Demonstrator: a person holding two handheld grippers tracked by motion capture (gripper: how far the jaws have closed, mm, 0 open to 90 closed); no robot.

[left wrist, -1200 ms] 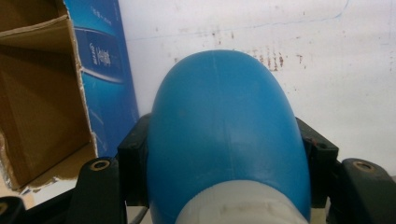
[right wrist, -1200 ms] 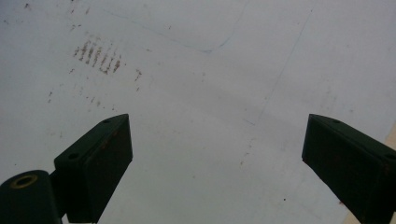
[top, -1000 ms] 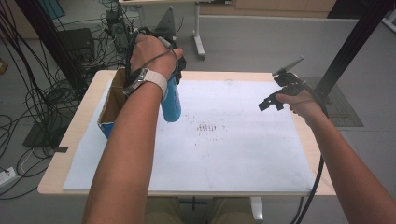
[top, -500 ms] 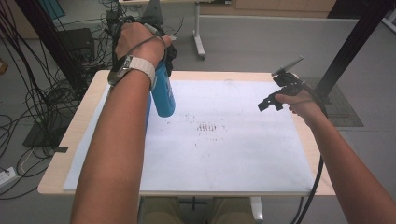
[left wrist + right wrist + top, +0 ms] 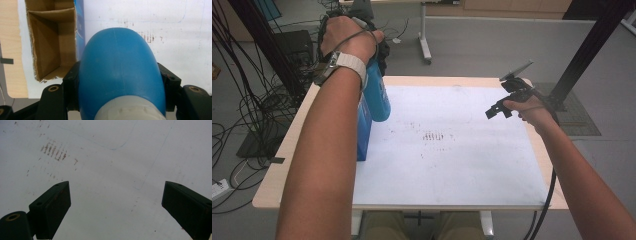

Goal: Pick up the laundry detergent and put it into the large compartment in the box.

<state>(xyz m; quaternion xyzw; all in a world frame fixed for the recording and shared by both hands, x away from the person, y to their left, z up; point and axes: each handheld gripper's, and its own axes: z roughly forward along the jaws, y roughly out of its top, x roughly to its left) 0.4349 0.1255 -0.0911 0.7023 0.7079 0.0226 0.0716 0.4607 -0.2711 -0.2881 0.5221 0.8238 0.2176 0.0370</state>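
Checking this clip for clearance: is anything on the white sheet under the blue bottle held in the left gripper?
Nothing visible. The left gripper holds the blue bottle above the white sheet, bare but for small stains; the cardboard box stands to the side.

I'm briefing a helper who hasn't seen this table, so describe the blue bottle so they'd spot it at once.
Start at the white sheet covering the table, then go to its left edge, where an open cardboard box with blue sides stands. Just above and beside it, the left gripper holds the blue bottle in the air: smooth, rounded, solid blue, with a white neck.
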